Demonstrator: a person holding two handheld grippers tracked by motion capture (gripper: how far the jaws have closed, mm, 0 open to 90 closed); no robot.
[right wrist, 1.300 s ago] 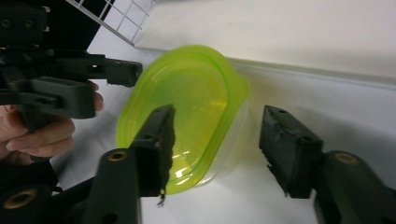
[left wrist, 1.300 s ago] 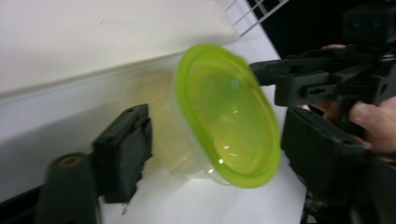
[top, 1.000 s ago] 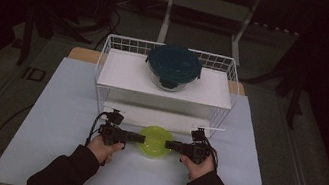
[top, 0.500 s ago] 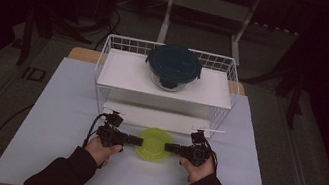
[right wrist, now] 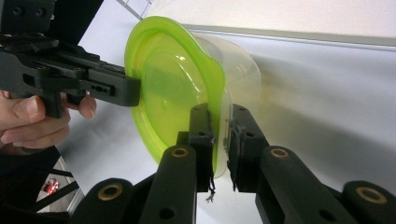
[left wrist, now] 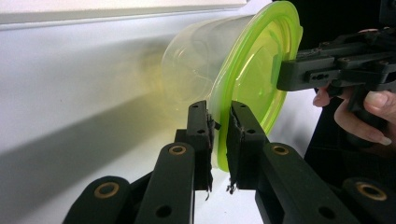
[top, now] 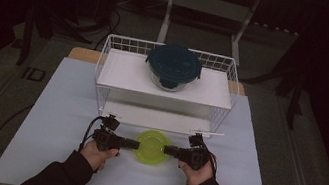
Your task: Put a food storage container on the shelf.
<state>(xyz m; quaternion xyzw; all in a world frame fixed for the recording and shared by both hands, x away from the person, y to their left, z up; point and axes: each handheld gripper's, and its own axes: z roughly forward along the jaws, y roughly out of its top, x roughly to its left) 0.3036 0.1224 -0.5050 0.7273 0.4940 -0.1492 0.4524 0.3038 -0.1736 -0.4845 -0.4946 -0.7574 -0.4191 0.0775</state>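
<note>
A clear round container with a yellow-green lid [top: 151,146] stands on the white table just in front of the wire rack. My left gripper [top: 136,144] comes at it from the left and my right gripper [top: 166,149] from the right, both level. In the left gripper view the two black jaws [left wrist: 219,140] have just been closing and pinch the lid's rim [left wrist: 254,70]. In the right gripper view the jaws [right wrist: 219,140] have likewise been closing and clamp the opposite side of the rim [right wrist: 168,79]. Each view shows the other gripper across the lid.
A white wire rack [top: 106,62] with a shelf stands behind the container. On its top shelf sits a glass bowl with a dark teal lid [top: 173,66]. The white table surface [top: 56,120] extends to either side; dark floor and cables surround it.
Both hands and the container have stayed in place. The jaws' closing on the rim is too small to make out from above.
</note>
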